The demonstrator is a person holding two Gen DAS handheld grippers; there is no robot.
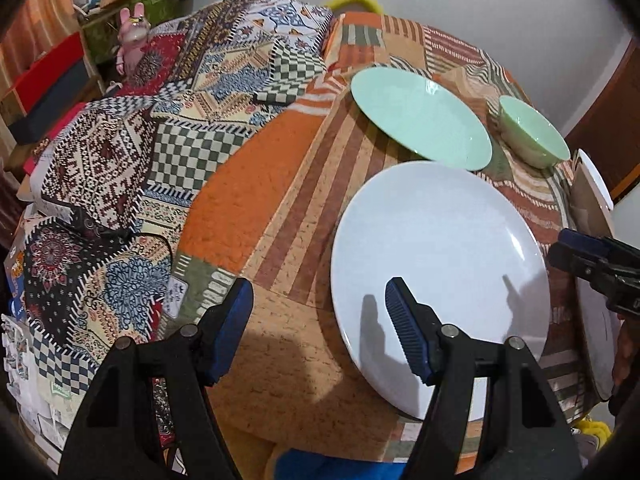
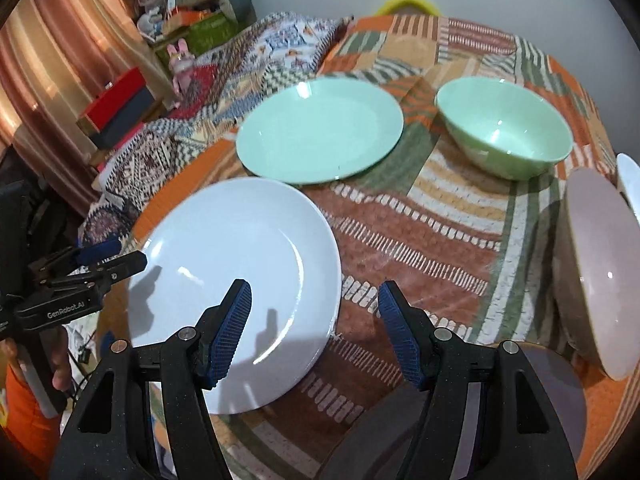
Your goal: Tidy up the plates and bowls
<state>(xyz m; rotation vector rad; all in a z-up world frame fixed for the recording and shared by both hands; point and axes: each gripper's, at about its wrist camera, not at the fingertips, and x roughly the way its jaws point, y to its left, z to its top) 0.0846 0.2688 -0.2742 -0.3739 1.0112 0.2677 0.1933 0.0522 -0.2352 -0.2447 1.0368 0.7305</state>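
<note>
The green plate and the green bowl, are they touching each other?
Apart. The right wrist view shows a strip of patterned tablecloth between the green plate and the green bowl.

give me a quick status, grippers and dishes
Left gripper and right gripper open, empty. White plate, green plate, green bowl separate on cloth. Nothing in the way.

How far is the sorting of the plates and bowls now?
Nothing looks stacked yet. The white plate, green plate and green bowl lie apart on the tablecloth; a pink dish sits at the right. The left gripper and right gripper hold nothing, jaws open.
</note>
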